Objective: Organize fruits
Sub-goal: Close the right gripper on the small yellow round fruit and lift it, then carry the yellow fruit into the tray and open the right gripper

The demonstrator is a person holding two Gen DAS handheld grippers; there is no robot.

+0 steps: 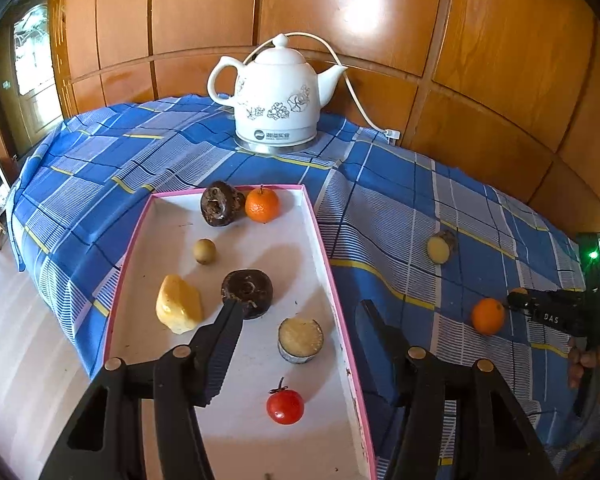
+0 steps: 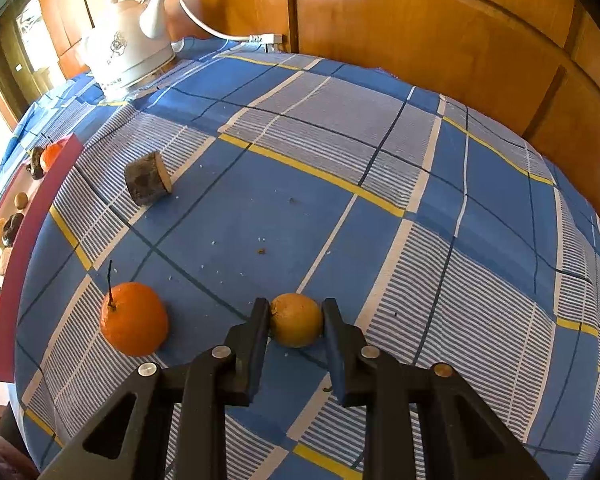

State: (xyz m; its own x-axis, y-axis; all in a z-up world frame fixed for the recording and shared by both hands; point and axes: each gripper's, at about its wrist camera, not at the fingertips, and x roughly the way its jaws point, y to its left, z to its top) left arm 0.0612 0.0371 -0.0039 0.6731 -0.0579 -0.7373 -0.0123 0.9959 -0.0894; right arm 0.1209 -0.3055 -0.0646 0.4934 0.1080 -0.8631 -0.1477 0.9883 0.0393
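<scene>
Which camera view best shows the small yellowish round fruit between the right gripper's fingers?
The right wrist view: the small yellowish round fruit sits close up between the right gripper fingers. The left wrist view shows only an orange sliver of it behind that gripper.

Both grippers are showing matte black: the left gripper (image 1: 296, 308) ribbed inside with brass rivets, the right gripper (image 2: 296, 308) silver-riveted, lettered "DAS".
</scene>
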